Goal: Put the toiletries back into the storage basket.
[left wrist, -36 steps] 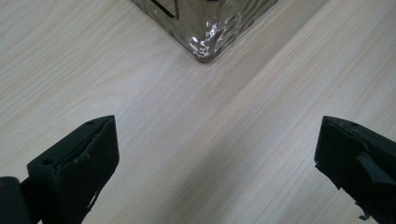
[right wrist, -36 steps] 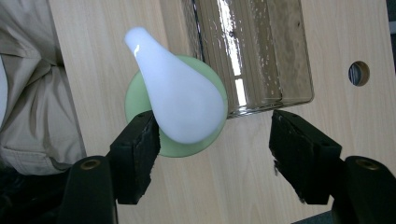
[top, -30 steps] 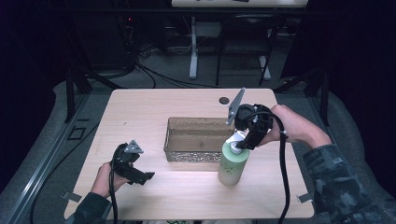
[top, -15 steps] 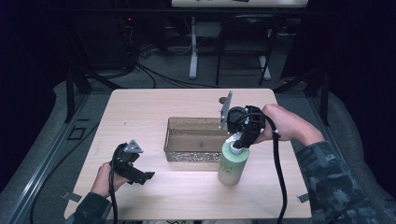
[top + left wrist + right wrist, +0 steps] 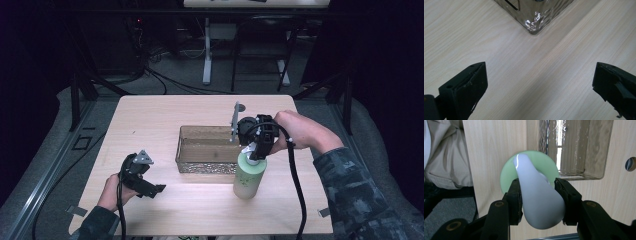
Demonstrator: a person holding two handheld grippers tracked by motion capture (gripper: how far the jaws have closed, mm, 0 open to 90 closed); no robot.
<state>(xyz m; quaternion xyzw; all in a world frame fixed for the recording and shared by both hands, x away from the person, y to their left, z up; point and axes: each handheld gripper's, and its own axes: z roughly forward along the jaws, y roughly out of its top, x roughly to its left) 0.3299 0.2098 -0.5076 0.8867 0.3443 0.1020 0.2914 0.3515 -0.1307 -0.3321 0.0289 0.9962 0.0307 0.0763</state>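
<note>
A pale green pump bottle [image 5: 248, 176] stands upright on the wooden table [image 5: 150, 125], just off the front right corner of a shiny rectangular container [image 5: 186, 150]. My right gripper [image 5: 257, 151] comes down on the bottle from above. In the right gripper view, my right gripper [image 5: 537, 185] has its jaws shut on the white pump head [image 5: 536, 202], one pad on each side, with the bottle's green shoulder [image 5: 507, 172] below. My left gripper [image 5: 151, 189] rests low at the front left of the table. In the left gripper view, my left gripper [image 5: 540, 75] is open over bare wood.
The container [image 5: 584, 150] looks empty inside, and its near corner [image 5: 534, 21] lies ahead of the left jaws. A small round hole [image 5: 241, 107] sits in the table behind the container. The person's beige trouser leg [image 5: 446, 157] is at the table's front edge.
The right gripper has turned and shifted slightly left over the bottle, and its jaws have come in onto the pump head. The bottle and the left gripper have stayed put.
</note>
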